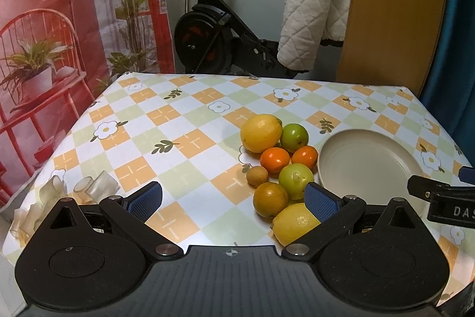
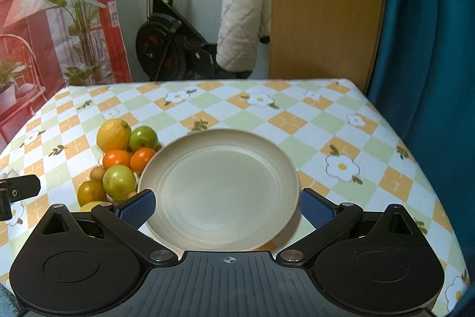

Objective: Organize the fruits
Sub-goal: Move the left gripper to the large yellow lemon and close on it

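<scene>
A cluster of fruit lies on the checked tablecloth (image 1: 178, 132): a large lemon (image 1: 260, 132), two green fruits (image 1: 294, 133) (image 1: 296, 176), two small oranges (image 1: 275, 159) (image 1: 304, 156), a small brown fruit (image 1: 257, 175), a darker orange (image 1: 270, 199) and a near lemon (image 1: 292, 223). An empty cream plate (image 1: 368, 159) sits just right of them. My left gripper (image 1: 234, 202) is open, low over the cloth, its right finger over the near lemon. My right gripper (image 2: 227, 208) is open, its fingers either side of the plate's (image 2: 219, 192) near half. The fruit cluster (image 2: 118, 165) lies left of it.
A crumpled clear wrapper (image 1: 59, 195) lies at the table's left near edge. Beyond the far edge stand an exercise bike (image 1: 219, 28), a white quilted blanket (image 1: 314, 8) and a wooden panel (image 1: 392, 8). A teal curtain (image 2: 430, 34) hangs close on the right.
</scene>
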The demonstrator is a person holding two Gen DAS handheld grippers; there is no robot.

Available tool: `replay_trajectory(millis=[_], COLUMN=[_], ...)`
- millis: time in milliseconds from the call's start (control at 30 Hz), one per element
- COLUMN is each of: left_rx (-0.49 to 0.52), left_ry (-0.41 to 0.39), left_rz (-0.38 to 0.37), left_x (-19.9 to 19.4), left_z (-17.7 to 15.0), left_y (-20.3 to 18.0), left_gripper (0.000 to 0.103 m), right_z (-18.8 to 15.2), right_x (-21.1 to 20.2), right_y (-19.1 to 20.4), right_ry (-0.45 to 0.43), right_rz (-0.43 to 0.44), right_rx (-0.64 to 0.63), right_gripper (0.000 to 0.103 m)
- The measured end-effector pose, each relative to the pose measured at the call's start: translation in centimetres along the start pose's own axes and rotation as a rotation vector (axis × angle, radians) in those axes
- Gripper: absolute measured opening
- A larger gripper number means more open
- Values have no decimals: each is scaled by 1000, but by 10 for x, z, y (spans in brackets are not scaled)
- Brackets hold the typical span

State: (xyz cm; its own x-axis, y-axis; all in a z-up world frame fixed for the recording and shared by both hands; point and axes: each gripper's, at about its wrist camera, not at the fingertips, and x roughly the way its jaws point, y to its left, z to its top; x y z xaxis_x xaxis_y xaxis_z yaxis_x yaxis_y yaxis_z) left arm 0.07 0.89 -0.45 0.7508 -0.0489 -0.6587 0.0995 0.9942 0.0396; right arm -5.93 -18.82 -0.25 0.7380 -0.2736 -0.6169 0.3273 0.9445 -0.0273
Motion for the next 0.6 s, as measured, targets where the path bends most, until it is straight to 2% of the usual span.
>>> replay_trajectory(millis=[167,267,400,433,600], left_rx=[-44,-50,-38,-34,-41], left_ry=[-18,-23,-31,-30,-10], left_rz=[-10,-29,-50,-54,-89], left_x=[2,2,4,4,8], left_z=[0,-1,-3,-3,-6], left_y=[8,8,6,5,7], left_gripper=[102,102,99,95,93], right_z=[3,1,-5,-6,-8], right_x=[2,3,2,2,3], right_y=[6,8,18,20,23], right_ry=[-45,-44,-71,-72,-32], right_rz=[-5,41,61,66,130], right_rx=[-39,-51,-102,-112,-120], right_gripper=[103,103,103,103,103])
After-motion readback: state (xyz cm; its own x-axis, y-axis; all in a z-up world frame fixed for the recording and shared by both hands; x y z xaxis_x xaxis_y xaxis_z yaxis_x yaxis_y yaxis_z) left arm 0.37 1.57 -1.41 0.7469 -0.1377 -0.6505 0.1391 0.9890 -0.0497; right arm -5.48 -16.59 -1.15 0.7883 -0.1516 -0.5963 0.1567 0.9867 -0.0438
